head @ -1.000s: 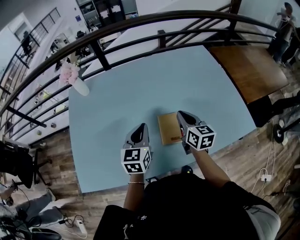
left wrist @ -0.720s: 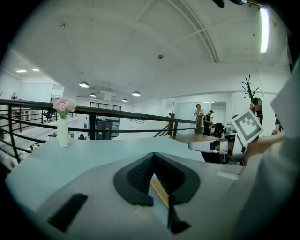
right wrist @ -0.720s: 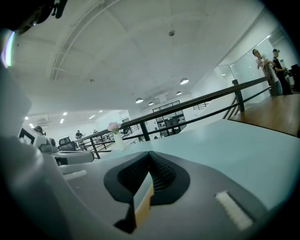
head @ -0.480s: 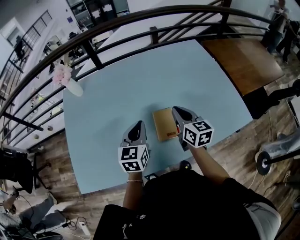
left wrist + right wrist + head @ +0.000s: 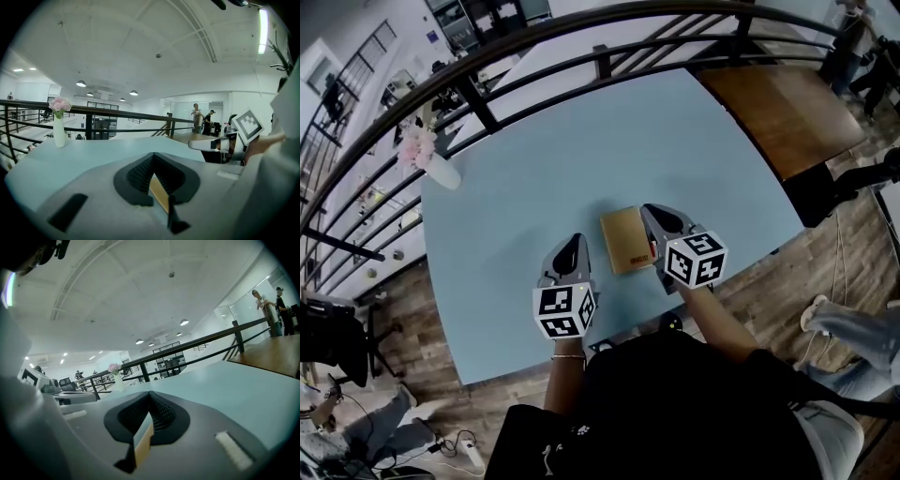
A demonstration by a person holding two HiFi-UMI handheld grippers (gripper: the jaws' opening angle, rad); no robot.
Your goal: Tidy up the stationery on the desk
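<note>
Head view: found the tan notebook (image 5: 625,240) lying flat on the pale blue table (image 5: 516,206), near the front edge, between the two claws. Placed it just to the left of the right claw (image 5: 662,221), close alongside; could not tell whether touching. Noted a strip of bare table between it and the left claw (image 5: 571,253), with the notebook off to that claw's right. Read its long axis as running away from the body, roughly parallel to both claws. Judged the right hand the nearer, needing only a small sideways shift and an opening to take the notebook's edge. Left gripper view and right gripper view: saw both claws pressed together, gripping nothing, with only a thin tan sliver in each slit; could not say whether notebook or lining. Spotted a white vase (image 5: 441,172) of pink flowers at the far left corner, well apart.
</note>
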